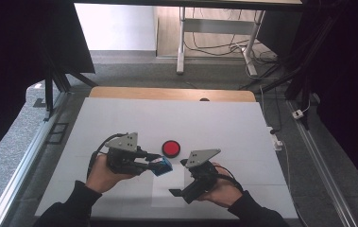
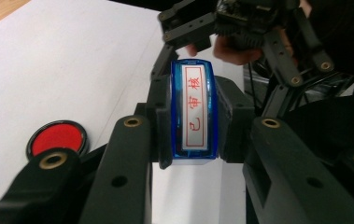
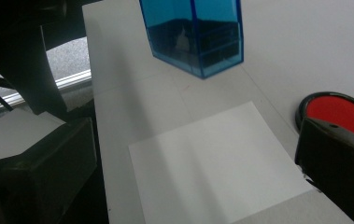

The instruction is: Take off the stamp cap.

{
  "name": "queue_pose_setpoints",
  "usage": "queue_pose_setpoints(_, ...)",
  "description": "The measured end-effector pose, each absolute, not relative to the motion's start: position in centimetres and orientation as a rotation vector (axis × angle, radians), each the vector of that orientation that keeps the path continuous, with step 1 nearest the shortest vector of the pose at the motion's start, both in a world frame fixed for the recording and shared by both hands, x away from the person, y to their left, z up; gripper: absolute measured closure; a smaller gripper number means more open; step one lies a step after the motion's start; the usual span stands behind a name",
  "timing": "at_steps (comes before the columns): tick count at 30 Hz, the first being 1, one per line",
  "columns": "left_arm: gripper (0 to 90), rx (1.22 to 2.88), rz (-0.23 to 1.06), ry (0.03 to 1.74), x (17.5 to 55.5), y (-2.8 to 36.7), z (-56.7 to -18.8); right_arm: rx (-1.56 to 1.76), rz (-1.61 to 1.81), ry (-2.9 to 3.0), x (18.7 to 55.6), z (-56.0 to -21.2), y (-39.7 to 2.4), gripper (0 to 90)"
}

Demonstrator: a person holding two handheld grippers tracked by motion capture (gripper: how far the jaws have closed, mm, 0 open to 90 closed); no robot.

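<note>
White covering lies over the wooden table (image 1: 120,118), and everything that matters sits close to the round red ink pad in its black rim (image 1: 171,148), so take your bearings from that.

Your left gripper (image 1: 155,163) has its jaws clamped on the translucent blue plastic stamp with the red-lettered white label (image 2: 194,112), one pad on each broad side. You are holding it in the air just in front of the ink pad and slightly to its left, clear of the table. The square sheet of white paper (image 3: 216,163) lies flat just on your side of the ink pad, below the stamp. Your right gripper (image 1: 182,177) hovers over that sheet, to the pad's right and nearer you; its jaws stand apart with nothing between them.

Judging by the look of it, the stamp is light, rigid and hollow, with smooth glossy walls that could slip or twist if you squeeze near an edge. Keep hold across the middle of the two broad faces, as you have it. It won't crush easily, but thin plastic can crack under a hard pinch. The paper is limp and will slide on the smooth covering, so pin it near a corner.

Counted: one stamp, one ink pad, one sheet, two grippers.
</note>
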State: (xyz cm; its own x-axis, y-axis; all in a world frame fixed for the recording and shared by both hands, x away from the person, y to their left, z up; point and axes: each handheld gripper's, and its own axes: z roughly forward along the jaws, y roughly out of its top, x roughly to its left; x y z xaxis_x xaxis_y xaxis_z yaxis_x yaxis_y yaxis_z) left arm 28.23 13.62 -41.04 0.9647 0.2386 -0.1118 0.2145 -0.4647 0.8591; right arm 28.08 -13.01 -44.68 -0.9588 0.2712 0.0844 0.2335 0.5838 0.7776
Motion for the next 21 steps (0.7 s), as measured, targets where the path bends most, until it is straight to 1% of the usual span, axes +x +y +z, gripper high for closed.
queue_pose_setpoints(2, 70.3, 2.066, 0.018, 0.308, 28.2, 13.6, -41.1, 0.399, 1.366, 2.775, 28.2, -44.6, -12.6, 0.0)
queue_pose_setpoints(3, 70.3, 2.059, 0.005, 0.294, 28.3, 13.6, -41.1, 0.383, 1.369, 2.775, 28.2, -44.5, -12.4, 1.5)
queue_pose_setpoints(6, 70.4, 2.057, 0.000, 0.271, 28.3, 13.5, -41.2, 0.354, 1.395, 2.781, 28.5, -44.4, -12.0, 8.3)
queue_pose_setpoints(7, 70.4, 2.057, 0.000, 0.271, 28.3, 13.5, -41.2, 0.341, 1.409, 2.785, 28.6, -44.4, -12.0, 11.9)
queue_pose_setpoints(8, 70.4, 2.058, -0.001, 0.265, 28.3, 13.5, -41.2, 0.341, 1.409, 2.785, 28.6, -44.4, -12.0, 11.9)
queue_pose_setpoints(9, 70.4, 2.053, -0.009, 0.256, 28.3, 13.5, -41.2, 0.313, 1.433, 2.796, 28.8, -44.5, -11.8, 17.6)
queue_pose_setpoints(10, 70.4, 2.050, -0.014, 0.247, 28.3, 13.5, -41.2, 0.302, 1.434, 2.802, 28.9, -44.4, -11.7, 21.5)
queue_pose_setpoints(14, 70.4, 2.044, -0.030, 0.223, 28.2, 13.5, -41.3, 0.272, 1.483, 2.830, 29.1, -44.1, -11.8, 34.7)
queue_pose_setpoints(15, 70.4, 2.041, -0.033, 0.217, 28.3, 13.5, -41.3, 0.259, 1.501, 2.830, 29.2, -44.1, -11.8, 36.7)
queue_pose_setpoints(16, 70.4, 2.038, -0.036, 0.210, 28.3, 13.5, -41.3, 0.259, 1.501, 2.830, 29.2, -44.1, -11.8, 36.7)
queue_pose_setpoints(17, 70.4, 2.037, -0.039, 0.204, 28.3, 13.5, -41.3, 0.252, 1.511, 2.837, 29.3, -44.0, -11.8, 43.0)
queue_pose_setpoints(18, 70.4, 2.036, -0.038, 0.197, 28.2, 13.4, -41.3, 0.252, 1.511, 2.837, 29.3, -44.0, -11.8, 43.0)
queue_pose_setpoints(21, 70.4, 2.032, -0.042, 0.179, 28.2, 13.4, -41.3, 0.240, 1.543, 2.850, 29.4, -43.9, -11.8, 50.1)
